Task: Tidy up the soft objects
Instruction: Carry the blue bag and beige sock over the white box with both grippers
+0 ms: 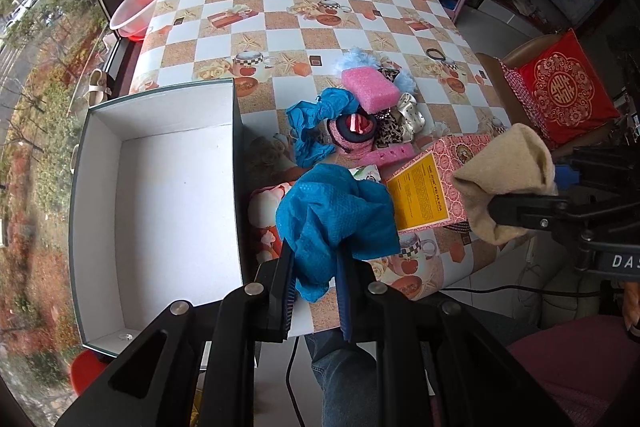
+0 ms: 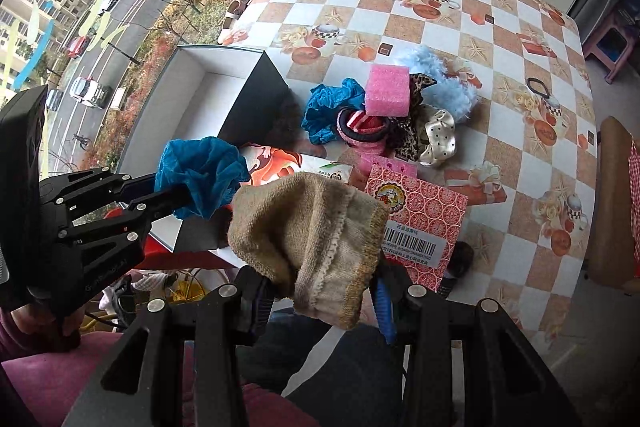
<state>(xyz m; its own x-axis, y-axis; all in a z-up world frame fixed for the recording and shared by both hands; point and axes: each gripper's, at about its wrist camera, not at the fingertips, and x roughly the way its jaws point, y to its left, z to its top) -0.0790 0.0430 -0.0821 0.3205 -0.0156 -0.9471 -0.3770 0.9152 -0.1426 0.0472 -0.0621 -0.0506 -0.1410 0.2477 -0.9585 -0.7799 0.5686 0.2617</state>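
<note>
- Gripping a crumpled blue cloth (image 1: pixel 336 215), the left gripper (image 1: pixel 316 287) has its jaws clamped on the lower folds; the bundle hangs over the near table edge, just right of the box (image 1: pixel 100 187).
- Clenched on a beige sock (image 2: pixel 308 243), the right gripper (image 2: pixel 320 299) holds it above the near table edge, in front of the red carton (image 2: pixel 420 219).
- From the left wrist view the sock (image 1: pixel 504 183) shows at the right, pinched in black fingers (image 1: pixel 524 207).
- From the right wrist view the blue cloth (image 2: pixel 200 175) sits in the other gripper (image 2: pixel 176 199), near the box's (image 2: pixel 256 95) dark wall.
- The box, white inside, stands open on the table's (image 1: pixel 280 39) left side.
- A pile lies mid-table: second blue cloth (image 1: pixel 316 119), pink sponge (image 1: pixel 370 87), pale blue fluff (image 1: pixel 360 59), leopard scrunchie (image 1: pixel 386 133), cream dotted scrunchie (image 1: pixel 412 115), pink striped roll (image 1: pixel 354 133).
- A black hair tie (image 1: pixel 436 54) lies apart, beyond the pile.
</note>
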